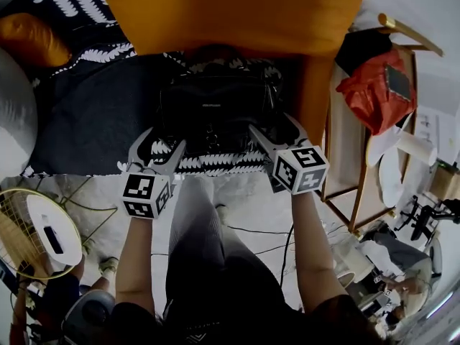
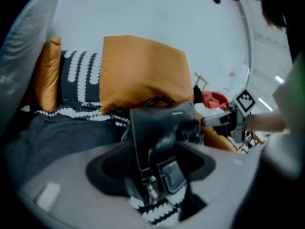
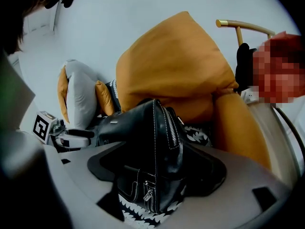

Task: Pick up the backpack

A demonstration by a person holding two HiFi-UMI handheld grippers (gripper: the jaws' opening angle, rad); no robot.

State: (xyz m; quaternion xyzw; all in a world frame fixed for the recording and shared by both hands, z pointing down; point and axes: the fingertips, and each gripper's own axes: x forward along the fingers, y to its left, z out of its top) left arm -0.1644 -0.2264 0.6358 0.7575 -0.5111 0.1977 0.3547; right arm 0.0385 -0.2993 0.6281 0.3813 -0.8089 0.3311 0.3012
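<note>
Approach is the step in hand, with the grip itself not yet made. The backpack [image 1: 215,110], black and leather-like, sits upright on a dark blanket [image 1: 86,121] at the near edge of the bed, its back against an orange pillow [image 1: 230,9]. The left gripper [image 1: 159,146] is at the bag's near left corner and the right gripper [image 1: 274,129] at its near right corner, so the two flank it from the front. Each gripper view shows its jaws standing wide apart with part of the bag in the gap: the strapped, buckled front edge between the left jaws, and the zipped side panel with its small pull between the right jaws. In neither view do the pads appear to press on the leather, so I judge both grippers to be empty, though well placed. The next move calls for pushing each gripper a little further onto its corner so the pads cover firm, seamed material, not a loose strap, then closing both together. The lift should then go up evenly on both sides. The bag looks soft and may sag or fold between the two holds. A shallow pinch on smooth leather could slip, and the pillow behind may drag as the bag rises.
</note>
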